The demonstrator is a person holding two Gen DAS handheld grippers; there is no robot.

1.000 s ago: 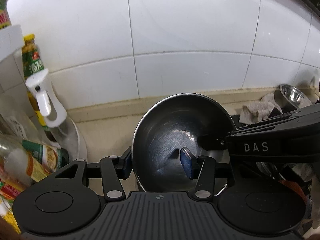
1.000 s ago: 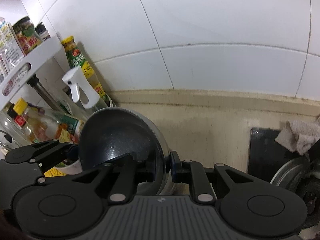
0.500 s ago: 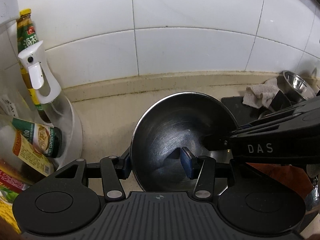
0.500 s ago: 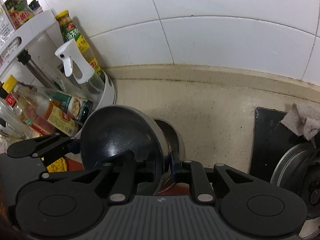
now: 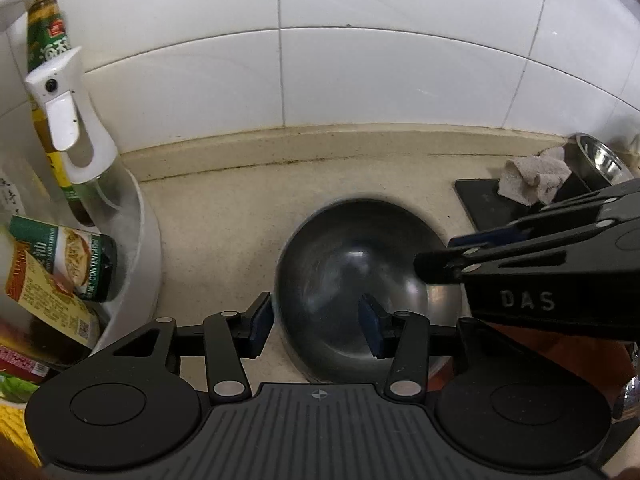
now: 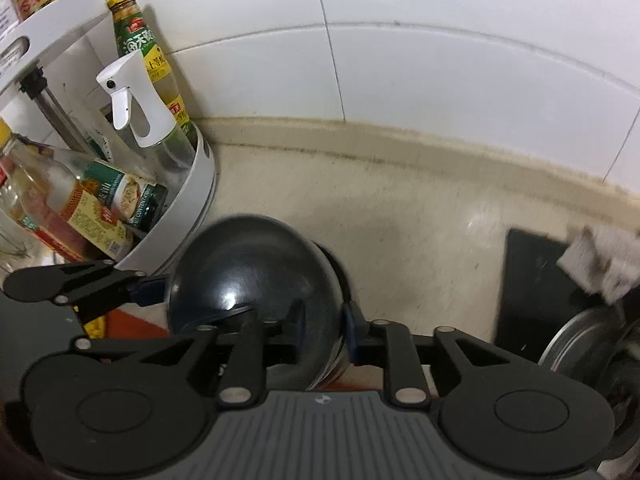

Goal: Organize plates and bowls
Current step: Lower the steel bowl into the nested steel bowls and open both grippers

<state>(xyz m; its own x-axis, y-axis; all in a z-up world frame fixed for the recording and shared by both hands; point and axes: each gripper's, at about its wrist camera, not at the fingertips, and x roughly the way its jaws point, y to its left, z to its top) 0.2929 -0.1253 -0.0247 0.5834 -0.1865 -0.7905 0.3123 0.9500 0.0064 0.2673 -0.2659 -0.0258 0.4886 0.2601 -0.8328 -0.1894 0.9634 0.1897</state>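
Bowl point(image 5: 360, 280) low over desk point(image 5: 224, 216) near back edge, rim straddled by left hand-held gripper point(image 5: 316, 320) spread apart, clamped by right hand-held gripper point(image 6: 324, 332); could tip and clatter from one-sided pinch.

Black hand-held gripper point(image 5: 316, 322), blue pads point(image 5: 370, 326), silver rivets, "DAS" lettering.

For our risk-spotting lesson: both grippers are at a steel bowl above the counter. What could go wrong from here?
1. The right gripper seems to pinch only the thin rim of the steel bowl, while the left gripper straddles the rim, open. The smooth bowl could pivot or slip.
2. The white bottle rack sits close beside the bowl, so a swing could knock it.
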